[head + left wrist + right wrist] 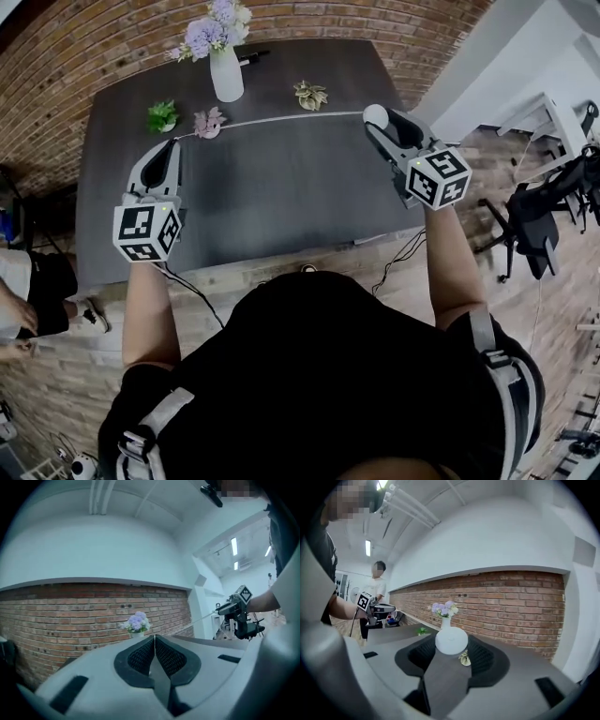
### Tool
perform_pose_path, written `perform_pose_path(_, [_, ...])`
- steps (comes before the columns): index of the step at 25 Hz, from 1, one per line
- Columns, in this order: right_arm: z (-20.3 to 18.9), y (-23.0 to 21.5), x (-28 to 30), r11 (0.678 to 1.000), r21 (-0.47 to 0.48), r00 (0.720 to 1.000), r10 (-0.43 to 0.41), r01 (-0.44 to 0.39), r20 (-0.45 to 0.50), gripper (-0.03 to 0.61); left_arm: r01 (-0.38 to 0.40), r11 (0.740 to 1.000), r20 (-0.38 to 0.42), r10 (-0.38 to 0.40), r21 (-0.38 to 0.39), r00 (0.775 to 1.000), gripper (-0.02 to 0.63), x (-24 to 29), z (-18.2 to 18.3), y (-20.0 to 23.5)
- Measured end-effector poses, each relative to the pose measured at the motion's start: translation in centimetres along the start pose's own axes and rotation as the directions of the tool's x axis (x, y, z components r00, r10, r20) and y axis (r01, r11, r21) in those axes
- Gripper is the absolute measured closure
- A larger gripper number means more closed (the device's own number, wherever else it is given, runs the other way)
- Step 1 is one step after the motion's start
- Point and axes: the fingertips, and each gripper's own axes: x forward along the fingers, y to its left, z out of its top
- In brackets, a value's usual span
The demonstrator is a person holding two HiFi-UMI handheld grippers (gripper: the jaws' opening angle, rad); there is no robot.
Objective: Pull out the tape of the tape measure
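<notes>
While the right gripper (379, 120), upper right of the head view, clamps a round white tape-measure case (451, 641), the left gripper (172, 142), at centre left, presses its jaws together on the end of the thin white tape (272, 120), stretched straight above the dark grey table (281, 197).

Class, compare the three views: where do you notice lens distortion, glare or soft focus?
Head view: the edges of the table bow outward, light is even, no hard shadows. Left gripper view: strong fisheye with black corners, the brick wall curves, ceiling lights blow out. Right gripper view: same fisheye; the white tape measure looks bright and nearly featureless.
</notes>
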Motion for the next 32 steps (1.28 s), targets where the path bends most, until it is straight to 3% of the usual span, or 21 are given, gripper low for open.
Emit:
perform_pose_path(15, [-0.3, 1.4, 0.9, 0.999, -0.016, 0.999, 0.035, -0.035, -0.008, 0.367, 0.036, 0.999, -0.009, -0.036, 0.018, 0.999, 0.598, 1.7, -0.2, -2.6])
perform_pose_path(32, [-1.1, 1.4, 1.2, 0.999, 0.004, 0.999, 0.033, -0.033, -0.024, 0.367, 0.023, 1.0, -0.021, -0.023, 0.004, 1.0, 0.598, 2.1, -1.0, -2.7])
